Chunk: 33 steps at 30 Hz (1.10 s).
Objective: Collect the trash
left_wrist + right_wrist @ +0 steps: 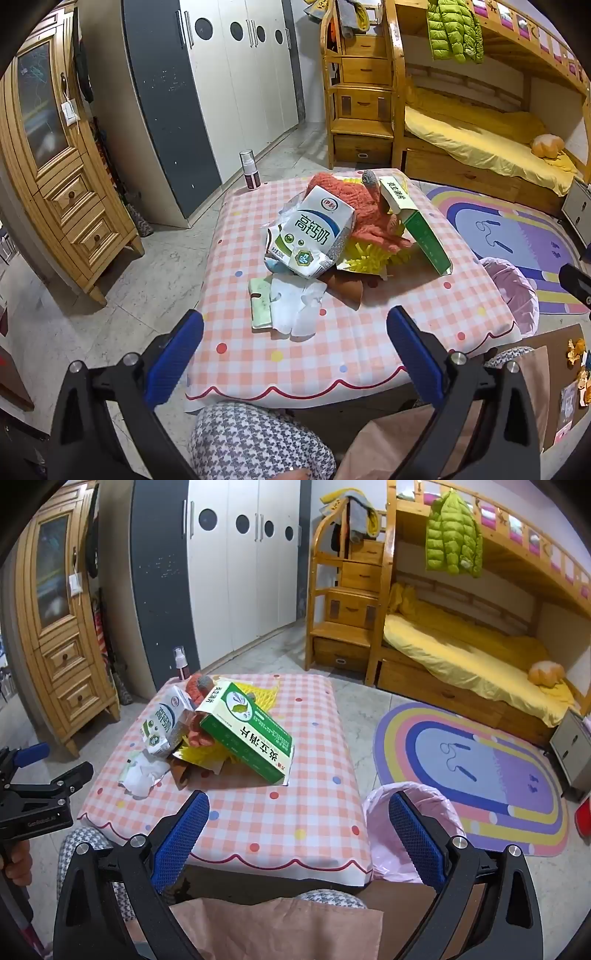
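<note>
A pile of trash lies on the pink checked table (332,343) (295,812): a white milk carton (314,236) (162,723), a green and white box (424,229) (247,734), crumpled white paper (295,306) (142,775), a pale green wrapper (260,302), yellow netting (365,258) and an orange fuzzy cloth (365,214). A bin lined with a pink bag (410,830) (513,291) stands at the table's right. My left gripper (295,347) is open and empty, near the table's front edge. My right gripper (299,830) is open and empty over the front right corner.
A small spray bottle (250,170) (181,664) stands at the table's far left corner. A wooden cabinet (55,177) and wardrobe (221,85) are on the left, a bunk bed (480,140) and rainbow rug (476,771) on the right. A brown paper bag (280,926) lies below me.
</note>
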Tool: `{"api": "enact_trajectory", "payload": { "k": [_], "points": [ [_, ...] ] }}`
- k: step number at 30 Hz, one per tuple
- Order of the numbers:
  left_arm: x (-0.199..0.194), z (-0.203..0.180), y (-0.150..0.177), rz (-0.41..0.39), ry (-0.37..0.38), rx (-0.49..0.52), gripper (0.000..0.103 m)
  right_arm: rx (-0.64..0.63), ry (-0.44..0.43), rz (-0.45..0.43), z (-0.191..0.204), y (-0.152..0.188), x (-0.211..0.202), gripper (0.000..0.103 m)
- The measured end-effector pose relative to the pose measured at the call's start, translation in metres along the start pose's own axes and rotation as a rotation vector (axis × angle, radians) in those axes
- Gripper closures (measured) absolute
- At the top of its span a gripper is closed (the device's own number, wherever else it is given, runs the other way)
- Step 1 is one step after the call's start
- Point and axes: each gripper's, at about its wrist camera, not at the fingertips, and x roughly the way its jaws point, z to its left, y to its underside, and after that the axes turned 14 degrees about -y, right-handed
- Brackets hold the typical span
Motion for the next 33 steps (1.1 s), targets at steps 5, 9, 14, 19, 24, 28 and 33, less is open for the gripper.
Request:
{"api": "enact_trajectory", "payload": {
  "k": [5, 9, 14, 19, 24, 28, 33],
  "points": [
    [0.0001, 0.0003, -0.0001, 0.006, 0.006, 0.0, 0.007, -0.007, 0.004, 0.002, 0.0001, 0.0003, 0.0003, 0.006],
    [-0.0002, 0.0004, -0.0001, 0.005, 0.004, 0.002, 0.007, -0.008, 0.004, 0.002, 0.0008, 0.0006, 0.0005, 0.006],
    [0.0013, 0.0038, 0.0027, 0.009, 0.001, 0.003, 0.007, -0.006, 0.002, 0.003, 0.0013, 0.0011, 0.001, 0.006],
    [0.0025, 0.0064, 0.0021, 0.011, 0.001, 0.004, 0.007, -0.007, 0.002, 0.005, 0.002, 0.0008, 0.001, 0.006],
    [0.0033, 0.0034, 0.0018, 0.014, 0.0, 0.006, 0.007, -0.007, 0.001, 0.005, 0.0013, 0.0012, 0.0011, 0.006],
    [0.0042, 0.005, 0.0023, 0.015, -0.002, 0.007, 0.007, -0.007, 0.001, 0.006, 0.0015, 0.0014, 0.0013, 0.006],
    [0.0039, 0.005, 0.0025, 0.015, -0.001, 0.007, 0.007, -0.007, 0.003, 0.008, 0.0013, 0.0018, 0.0018, 0.006]
  ]
}}
